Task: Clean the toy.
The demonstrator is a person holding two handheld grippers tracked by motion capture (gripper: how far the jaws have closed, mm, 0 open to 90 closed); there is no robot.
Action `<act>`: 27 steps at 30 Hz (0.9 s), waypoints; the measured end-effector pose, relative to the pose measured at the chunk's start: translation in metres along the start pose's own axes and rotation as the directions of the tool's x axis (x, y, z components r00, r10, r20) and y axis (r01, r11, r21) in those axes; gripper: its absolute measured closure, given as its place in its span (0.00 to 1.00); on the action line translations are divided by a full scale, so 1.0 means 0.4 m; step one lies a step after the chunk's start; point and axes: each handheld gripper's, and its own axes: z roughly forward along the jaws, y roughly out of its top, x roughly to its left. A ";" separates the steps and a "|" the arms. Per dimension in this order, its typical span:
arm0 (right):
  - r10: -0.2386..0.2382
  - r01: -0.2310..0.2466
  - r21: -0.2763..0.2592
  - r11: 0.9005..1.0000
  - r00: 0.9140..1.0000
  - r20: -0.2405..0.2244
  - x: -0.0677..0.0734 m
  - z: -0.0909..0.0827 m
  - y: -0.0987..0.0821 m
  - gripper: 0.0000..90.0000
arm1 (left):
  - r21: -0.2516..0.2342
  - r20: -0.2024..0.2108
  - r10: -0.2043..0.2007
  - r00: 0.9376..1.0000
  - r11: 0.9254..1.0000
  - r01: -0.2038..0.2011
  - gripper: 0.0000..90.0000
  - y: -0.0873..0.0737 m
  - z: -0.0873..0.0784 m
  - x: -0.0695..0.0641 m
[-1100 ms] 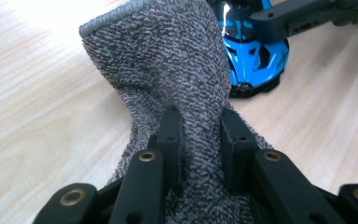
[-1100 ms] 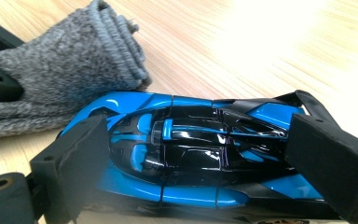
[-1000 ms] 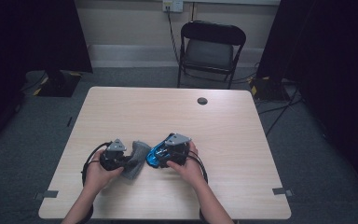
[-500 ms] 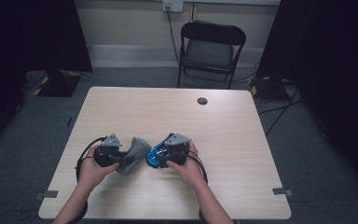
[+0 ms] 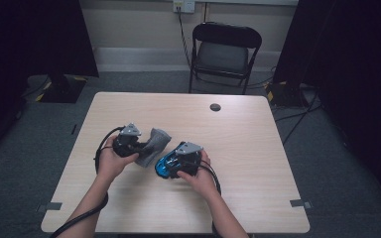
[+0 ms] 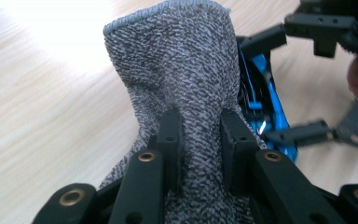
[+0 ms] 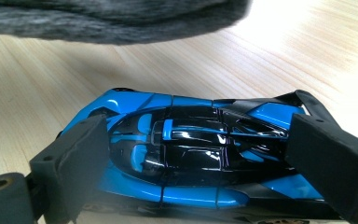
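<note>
Light wood table [image 5: 258, 163] sits mid-frame on grey carpet [image 5: 342, 163]. Black folding chair [image 5: 223, 52] at top centre, w/ wall outlet [image 5: 184, 5] above. Dark curtains [image 5: 34, 34] fill upper left & right.

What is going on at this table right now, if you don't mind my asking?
A person at a wooden table works with a hand-held gripper in each hand. The left gripper is clamped on a bunched grey knitted cloth, holding it up beside a blue and black toy car. The right gripper grips the car across its length, one pad at each end, low over the table. Cloth and car sit close together, so the cloth looks meant for wiping or covering the car.
</note>
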 end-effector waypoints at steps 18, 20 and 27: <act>-0.004 0.004 0.007 1.000 1.000 -0.008 -0.006 -0.001 0.001 0.07 | 0.032 -0.024 0.001 1.000 0.999 0.000 0.81 0.036 0.166 0.007; -0.003 0.003 0.005 1.000 1.000 -0.005 -0.008 -0.001 0.000 0.07 | 0.044 -0.028 0.009 1.000 0.999 -0.007 0.81 0.038 0.181 0.001; -0.001 0.001 0.002 1.000 1.000 -0.004 -0.010 -0.001 -0.001 0.07 | 0.075 -0.069 0.044 0.997 0.996 -0.039 0.79 0.051 0.217 -0.006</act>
